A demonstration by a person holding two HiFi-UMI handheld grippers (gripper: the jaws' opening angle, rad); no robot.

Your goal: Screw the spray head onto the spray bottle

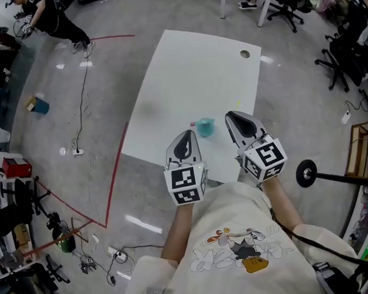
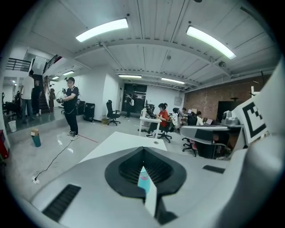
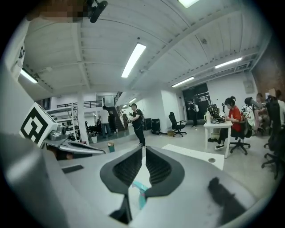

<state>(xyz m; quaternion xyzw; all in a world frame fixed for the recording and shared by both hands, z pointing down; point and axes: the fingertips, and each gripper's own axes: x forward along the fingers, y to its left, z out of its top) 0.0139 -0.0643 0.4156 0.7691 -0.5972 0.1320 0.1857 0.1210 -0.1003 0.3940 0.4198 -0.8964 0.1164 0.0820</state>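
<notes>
The little blue spray bottle (image 1: 205,127) stood on the white table (image 1: 192,69), near the edge closest to the person, between the two claws but not touching either one.

The left gripper (image 1: 186,137) was shut tight and had nothing in it. The blue seen through the slit low between its jaws was only the bottle on the table. The right gripper (image 1: 235,119) had its tips pressed together too, and it held nothing either.

The spray head (image 1: 201,121) seemed to sit on top of the bottle already, but it was too small to be sure. No loose head lay anywhere on the table.

So the job looked about done. Both claws were off the bottle and up in the air. The only thing left might be checking that the head was tight (the pictures could not show that).
</notes>
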